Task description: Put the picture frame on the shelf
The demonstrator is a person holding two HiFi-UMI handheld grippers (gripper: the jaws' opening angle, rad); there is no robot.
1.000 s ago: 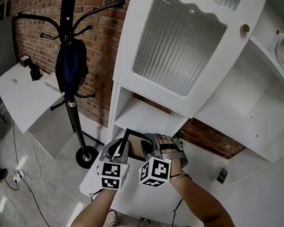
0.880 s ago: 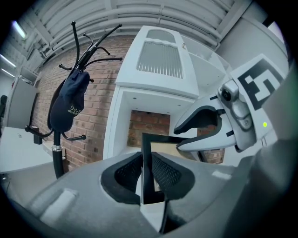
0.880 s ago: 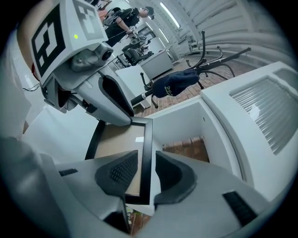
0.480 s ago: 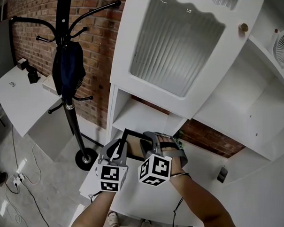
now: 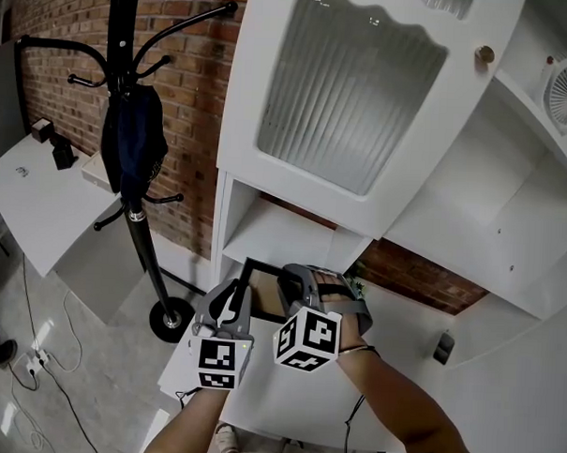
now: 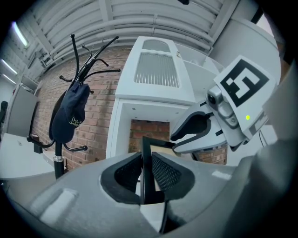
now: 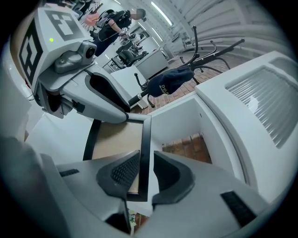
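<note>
Item 1: our left gripper, jaws clamped tight on 1 edge of the black picture frame. Item 2: our right gripper, jaws just been closing around another edge, 1 pad against it and a gap at the other. Frame held off the shelf, just before its lower open compartment. Behind: ribbed-glass door, brick wall, coat stand.
</note>
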